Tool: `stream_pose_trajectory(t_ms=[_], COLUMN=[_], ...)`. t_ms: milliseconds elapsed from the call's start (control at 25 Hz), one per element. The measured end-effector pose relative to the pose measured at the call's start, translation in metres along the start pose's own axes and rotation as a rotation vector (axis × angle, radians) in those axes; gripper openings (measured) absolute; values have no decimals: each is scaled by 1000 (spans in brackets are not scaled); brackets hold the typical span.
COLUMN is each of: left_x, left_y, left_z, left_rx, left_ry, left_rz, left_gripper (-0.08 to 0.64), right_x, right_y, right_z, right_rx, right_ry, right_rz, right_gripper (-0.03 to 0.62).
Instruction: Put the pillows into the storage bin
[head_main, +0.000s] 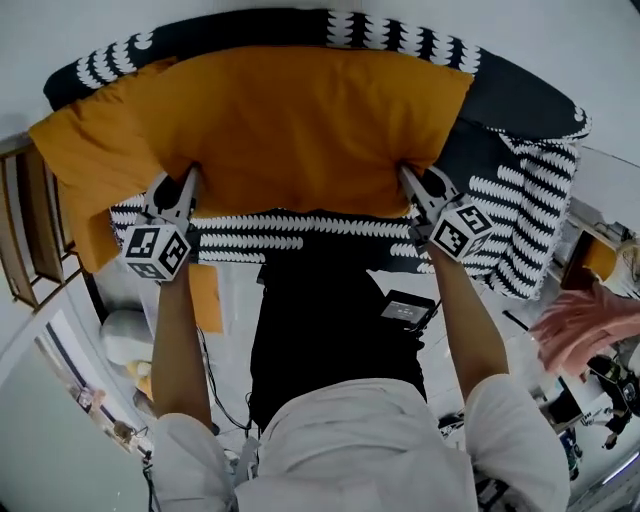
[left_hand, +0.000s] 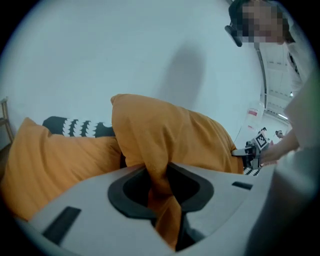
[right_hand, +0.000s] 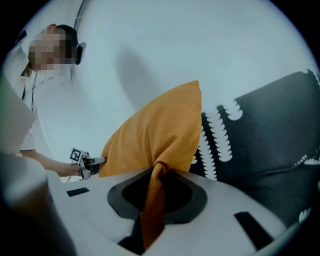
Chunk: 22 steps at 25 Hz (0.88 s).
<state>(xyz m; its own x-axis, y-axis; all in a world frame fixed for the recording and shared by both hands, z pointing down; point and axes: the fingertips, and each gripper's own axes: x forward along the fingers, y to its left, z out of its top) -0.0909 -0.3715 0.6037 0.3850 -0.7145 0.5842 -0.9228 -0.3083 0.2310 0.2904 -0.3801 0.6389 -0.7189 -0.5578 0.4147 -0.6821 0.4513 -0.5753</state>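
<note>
Lifting is the step in hand, as we judge it. The soft mustard-orange fabric pillow (head_main: 290, 130) fills the upper middle of the head view, held by its near edge between our two tools. Our left gripper (head_main: 188, 182) pinches a fold of orange cloth at the pillow's lower left corner, and our right gripper (head_main: 410, 180) pinches another at its lower right. Each gripper view shows the cloth bunched tight between nearly closed jaws. Behind it, toward the upper right, lies a black pillow with white scalloped print (head_main: 520, 190), touching the orange one. At the left of the left gripper view a further orange mass sits beside the held pillow; whether it is a second pillow or a fold we cannot tell.

No storage bin shows in any view, so the next move calls for finding it, then carrying the pillow with both grips even so that neither corner slips.

What the pillows rest on is hidden beneath them. Around us are a pale blank surface (head_main: 580, 40) along the top, a wooden slatted frame (head_main: 20, 230) at the left edge, and pink cloth (head_main: 585, 330) at lower right.
</note>
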Motion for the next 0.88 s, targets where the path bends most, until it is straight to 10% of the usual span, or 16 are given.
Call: stream_pose_trajectory(t_ms=[480,880], left_x=[-194,-394], left_y=[-53,-63], left_z=[166,215], left_rx=[77,155], left_ry=[-362,-580], left_rz=[143,321], left_gripper=[98,100], right_x=[-66,-82], right_y=[153,314], right_z=[193,253], right_rx=[-265,-406], right_ry=[-216,-341], right_rz=[141,366], right_gripper=[74,74])
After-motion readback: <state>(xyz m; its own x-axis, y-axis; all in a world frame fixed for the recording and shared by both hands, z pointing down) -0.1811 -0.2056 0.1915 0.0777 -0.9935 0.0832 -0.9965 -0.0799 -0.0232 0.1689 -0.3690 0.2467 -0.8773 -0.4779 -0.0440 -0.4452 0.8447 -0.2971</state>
